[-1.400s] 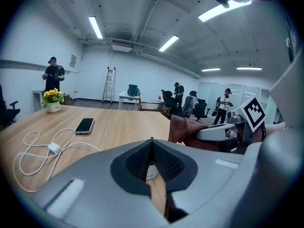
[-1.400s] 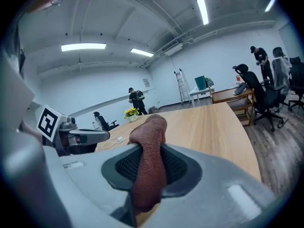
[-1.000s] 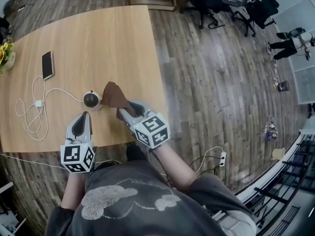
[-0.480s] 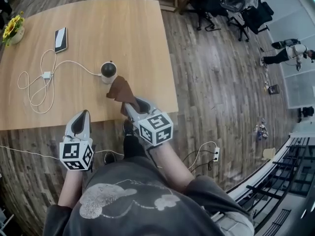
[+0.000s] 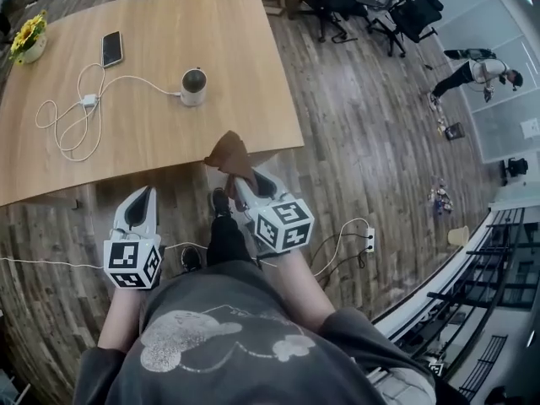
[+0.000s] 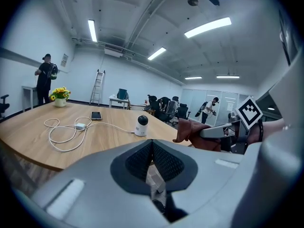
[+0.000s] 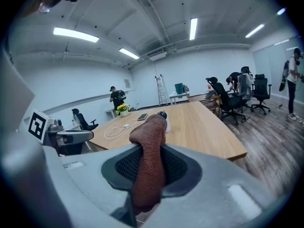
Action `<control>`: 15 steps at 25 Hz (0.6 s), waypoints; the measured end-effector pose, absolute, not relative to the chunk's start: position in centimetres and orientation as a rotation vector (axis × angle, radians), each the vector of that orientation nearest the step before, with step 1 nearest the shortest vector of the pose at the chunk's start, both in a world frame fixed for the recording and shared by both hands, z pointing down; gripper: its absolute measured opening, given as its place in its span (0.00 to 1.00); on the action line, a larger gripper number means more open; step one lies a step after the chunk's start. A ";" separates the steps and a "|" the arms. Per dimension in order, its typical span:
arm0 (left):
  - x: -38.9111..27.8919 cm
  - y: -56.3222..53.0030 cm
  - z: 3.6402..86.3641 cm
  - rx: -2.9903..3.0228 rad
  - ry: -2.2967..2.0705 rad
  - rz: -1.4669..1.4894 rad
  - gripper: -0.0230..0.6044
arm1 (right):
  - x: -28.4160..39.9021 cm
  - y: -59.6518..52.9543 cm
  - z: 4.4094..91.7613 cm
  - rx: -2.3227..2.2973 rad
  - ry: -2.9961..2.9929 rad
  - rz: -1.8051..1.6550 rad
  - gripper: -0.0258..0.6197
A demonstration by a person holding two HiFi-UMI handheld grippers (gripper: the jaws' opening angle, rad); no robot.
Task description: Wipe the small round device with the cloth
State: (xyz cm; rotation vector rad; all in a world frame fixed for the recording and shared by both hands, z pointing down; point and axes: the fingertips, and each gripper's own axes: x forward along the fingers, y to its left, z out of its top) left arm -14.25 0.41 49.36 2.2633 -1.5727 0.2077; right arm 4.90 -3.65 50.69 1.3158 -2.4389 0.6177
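Right gripper [image 5: 240, 178] clenched on the brown cloth [image 5: 229, 150], raised at the table [image 5: 169, 137] near edge. Left gripper [image 5: 141, 199] closed empty, low over the floor. Round device [image 5: 193, 85] sits farther in.

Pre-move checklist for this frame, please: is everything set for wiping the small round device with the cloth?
1. Cloth gripped by right tongs: ok, clamped between them.
2. Left tongs free: ok, shut on nothing.
3. Small round device upright on table: ok.
4. Cloth touching device: not ok, held by the table's near edge, apart from it.
5. Approach clear: ok, bare wood in front; cable trails off to the device's left.
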 end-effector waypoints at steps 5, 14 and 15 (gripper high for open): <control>-14.2 2.6 49.7 2.275 -1.535 0.205 0.07 | 7.2 0.3 50.8 1.406 -2.369 0.642 0.17; -11.8 3.7 50.3 2.291 -1.488 0.202 0.07 | 10.1 3.3 51.0 1.447 -2.306 0.668 0.17; -11.5 3.7 50.0 2.299 -1.494 0.200 0.07 | 10.3 3.3 50.9 1.444 -2.313 0.665 0.17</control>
